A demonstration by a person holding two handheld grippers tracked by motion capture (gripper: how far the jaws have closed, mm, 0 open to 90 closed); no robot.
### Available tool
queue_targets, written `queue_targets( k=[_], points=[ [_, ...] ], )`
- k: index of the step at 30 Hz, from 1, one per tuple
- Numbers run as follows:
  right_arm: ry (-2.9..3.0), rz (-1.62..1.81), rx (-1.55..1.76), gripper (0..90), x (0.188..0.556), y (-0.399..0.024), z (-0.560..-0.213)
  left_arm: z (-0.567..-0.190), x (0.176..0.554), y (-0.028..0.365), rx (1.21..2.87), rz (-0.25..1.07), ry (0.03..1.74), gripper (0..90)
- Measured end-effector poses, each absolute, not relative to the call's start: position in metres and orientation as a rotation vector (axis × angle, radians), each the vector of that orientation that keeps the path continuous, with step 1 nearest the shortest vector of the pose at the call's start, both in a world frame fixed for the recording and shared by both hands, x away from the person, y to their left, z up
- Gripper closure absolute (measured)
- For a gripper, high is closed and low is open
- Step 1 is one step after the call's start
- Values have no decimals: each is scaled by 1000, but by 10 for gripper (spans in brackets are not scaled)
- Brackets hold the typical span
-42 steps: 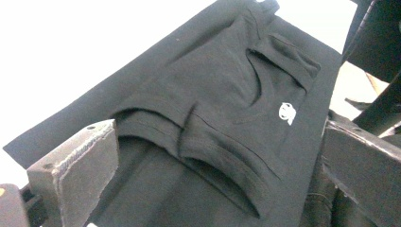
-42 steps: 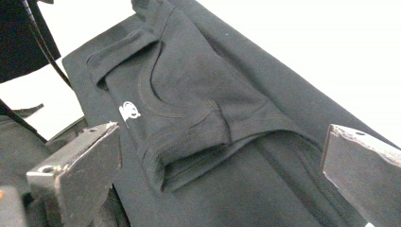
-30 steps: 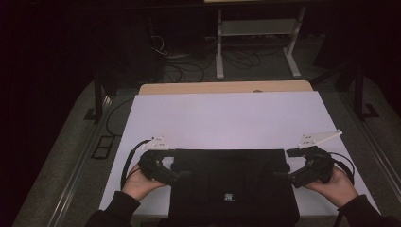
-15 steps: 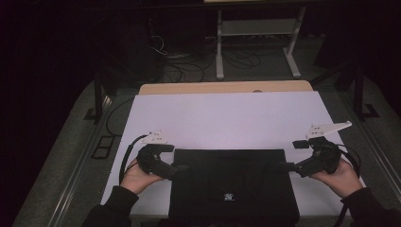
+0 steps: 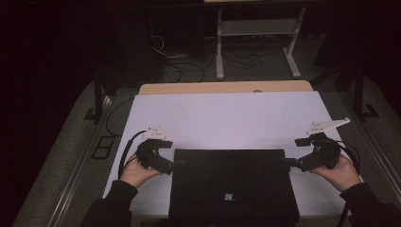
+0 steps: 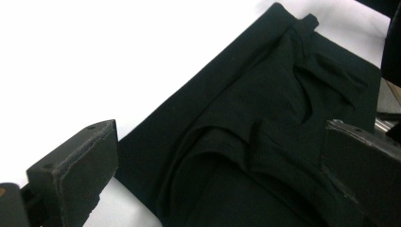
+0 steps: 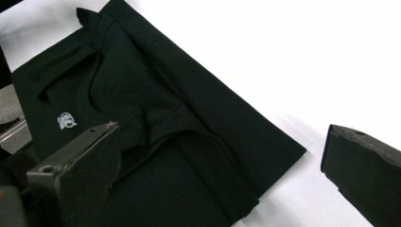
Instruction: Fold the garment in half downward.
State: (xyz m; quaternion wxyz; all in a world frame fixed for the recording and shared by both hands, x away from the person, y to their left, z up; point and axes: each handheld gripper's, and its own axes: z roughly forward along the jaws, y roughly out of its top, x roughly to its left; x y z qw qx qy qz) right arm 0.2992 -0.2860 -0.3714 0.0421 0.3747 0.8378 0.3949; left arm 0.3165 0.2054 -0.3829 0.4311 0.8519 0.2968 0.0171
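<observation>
A black folded garment point(image 5: 231, 184) with a small white logo point(image 5: 229, 197) lies flat on the white table cover point(image 5: 227, 118), at the near edge. My left gripper point(image 5: 177, 164) sits at the garment's left edge, jaws pointing inward. In the left gripper view the gripper point(image 6: 215, 156) is open, and the garment's creased folds point(image 6: 265, 109) lie between and beyond the jaws. My right gripper point(image 5: 286, 163) sits at the right edge. In the right gripper view it point(image 7: 222, 142) is open over the garment's corner point(image 7: 156, 109), nothing pinched.
The white cover stretches bare beyond the garment to a wooden table edge point(image 5: 227, 87) at the far side. A metal stand point(image 5: 257, 33) and cables point(image 5: 189, 71) are on the dark floor behind. The table's side edges lie close outside both hands.
Both hands have shifted slightly outward and away from me, the right one more. The garment lies where it was.
</observation>
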Motion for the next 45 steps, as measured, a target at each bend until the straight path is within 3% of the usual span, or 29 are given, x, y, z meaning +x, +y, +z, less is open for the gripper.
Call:
queue_targets(
  k=[13, 45],
  points=[
    [2583, 1151, 1138, 0, 312, -283, -386, -395, 330, 207, 2165, 56, 773, 0],
    [2591, 1109, 1174, 0, 338, -284, -413, -423, 356, 208, 2089, -1, 806, 0]
  ],
)
